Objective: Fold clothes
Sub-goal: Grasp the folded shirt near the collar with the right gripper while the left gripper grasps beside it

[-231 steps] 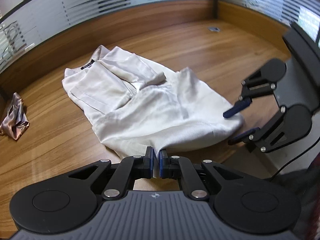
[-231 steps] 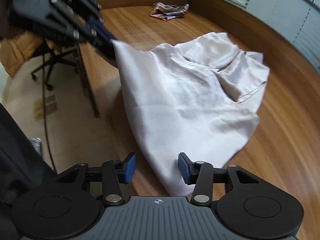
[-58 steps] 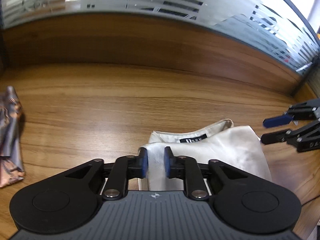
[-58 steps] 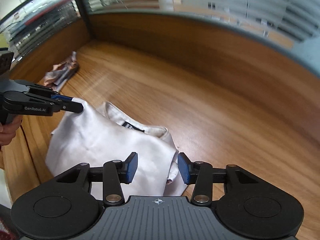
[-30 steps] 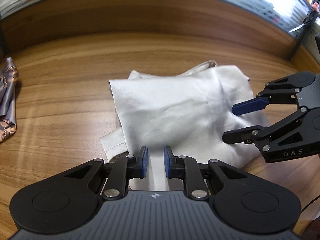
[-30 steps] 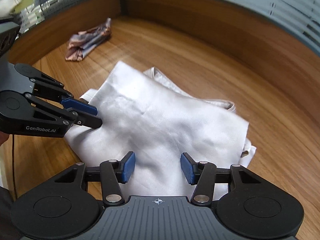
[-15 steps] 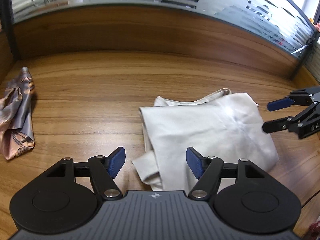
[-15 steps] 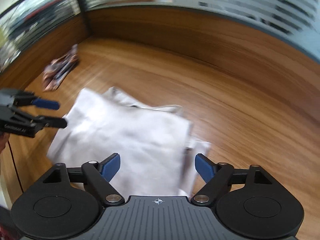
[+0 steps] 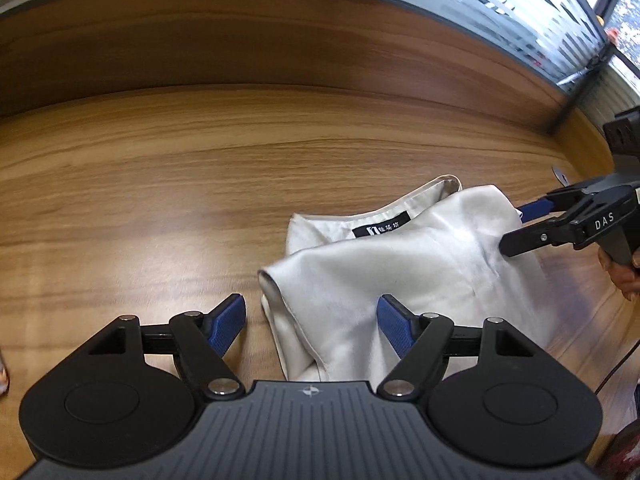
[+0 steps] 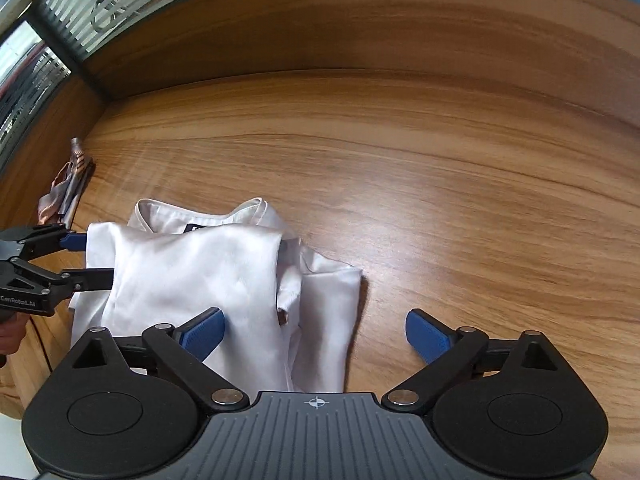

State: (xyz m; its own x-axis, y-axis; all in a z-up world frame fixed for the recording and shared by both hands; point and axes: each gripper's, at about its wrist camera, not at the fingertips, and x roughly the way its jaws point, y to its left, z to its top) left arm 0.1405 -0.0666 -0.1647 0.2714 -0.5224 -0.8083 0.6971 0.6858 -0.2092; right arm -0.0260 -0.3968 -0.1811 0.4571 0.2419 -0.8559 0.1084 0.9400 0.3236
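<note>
- Both sets of jaws are wide apart now: the left gripper point(image 9: 311, 322), pinched together a second ago, has let go and holds nothing.
- The right gripper point(image 10: 315, 334) is spread just as wide, also empty.
- The shirt point(image 9: 404, 280) lies folded on the table point(image 9: 160, 184) near its front edge, between the two grippers, with the collar label point(image 9: 381, 227) showing on the far side.
- The fold has been laid down and released, so this pass looks done.
- A sleeve edge point(image 10: 328, 304) pokes out on the right; I'd say it wants tucking next.
- A patterned cloth point(image 10: 64, 184) waits well apart on the left.
</note>
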